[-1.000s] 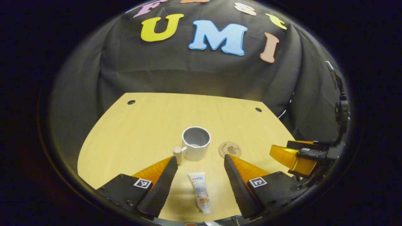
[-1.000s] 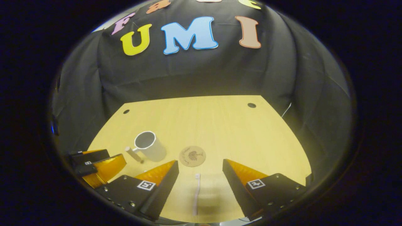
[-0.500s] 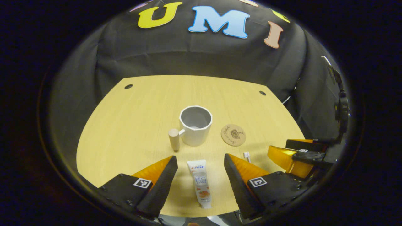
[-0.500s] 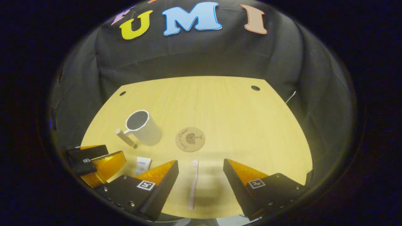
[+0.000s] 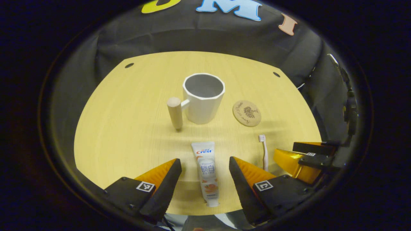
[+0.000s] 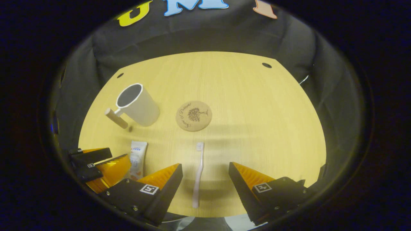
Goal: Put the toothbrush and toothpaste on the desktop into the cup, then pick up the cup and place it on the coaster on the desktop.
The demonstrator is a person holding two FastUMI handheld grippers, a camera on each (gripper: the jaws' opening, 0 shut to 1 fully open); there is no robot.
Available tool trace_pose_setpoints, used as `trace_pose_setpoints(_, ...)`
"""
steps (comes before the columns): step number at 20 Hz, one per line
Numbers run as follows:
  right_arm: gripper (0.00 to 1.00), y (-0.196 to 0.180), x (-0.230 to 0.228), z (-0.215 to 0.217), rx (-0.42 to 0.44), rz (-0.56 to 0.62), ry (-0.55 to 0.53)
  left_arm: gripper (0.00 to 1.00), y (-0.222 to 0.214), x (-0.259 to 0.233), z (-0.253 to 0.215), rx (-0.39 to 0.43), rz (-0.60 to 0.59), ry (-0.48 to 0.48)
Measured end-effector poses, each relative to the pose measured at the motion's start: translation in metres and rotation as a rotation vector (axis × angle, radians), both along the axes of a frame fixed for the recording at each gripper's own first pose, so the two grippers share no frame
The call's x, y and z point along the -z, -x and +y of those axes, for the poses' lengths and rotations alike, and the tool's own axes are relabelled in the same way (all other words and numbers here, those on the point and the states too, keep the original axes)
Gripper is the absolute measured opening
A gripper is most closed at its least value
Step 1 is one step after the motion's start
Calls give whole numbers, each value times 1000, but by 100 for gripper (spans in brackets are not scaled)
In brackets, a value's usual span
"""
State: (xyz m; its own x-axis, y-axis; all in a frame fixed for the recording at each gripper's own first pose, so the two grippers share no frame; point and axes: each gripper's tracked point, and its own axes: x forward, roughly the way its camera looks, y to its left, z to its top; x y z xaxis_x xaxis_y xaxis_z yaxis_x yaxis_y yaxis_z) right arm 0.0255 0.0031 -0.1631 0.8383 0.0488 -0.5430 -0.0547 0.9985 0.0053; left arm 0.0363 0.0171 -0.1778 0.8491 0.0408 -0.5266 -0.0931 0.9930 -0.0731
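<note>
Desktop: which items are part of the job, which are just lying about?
Job: toothpaste, toothbrush, cup, coaster, left tongs and right tongs, both open.
Lying about: none; just the desktop and its two holes.

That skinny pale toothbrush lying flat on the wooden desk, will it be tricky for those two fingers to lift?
Probably somewhat. The thin pale toothbrush lies flat on the light wooden desk, so the open right gripper has little height to pinch. It looks light and likely stiff, so it should not droop. Its narrow handle might pivot or slip if gripped off-centre.
</note>
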Motion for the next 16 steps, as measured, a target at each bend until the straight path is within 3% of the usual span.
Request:
trace_pose_setpoints(5,92,1,34,7,-18,109,10,99,-3,31,6,-12,91,-15)
trace_pose_setpoints(8,92,-2,48,10,-15,159,11,95,-4,47,7,-18,137,-35)
trace_pose_setpoints(16,92,-1,65,4,6,221,52,96,1,70,13,-61,207,-67)
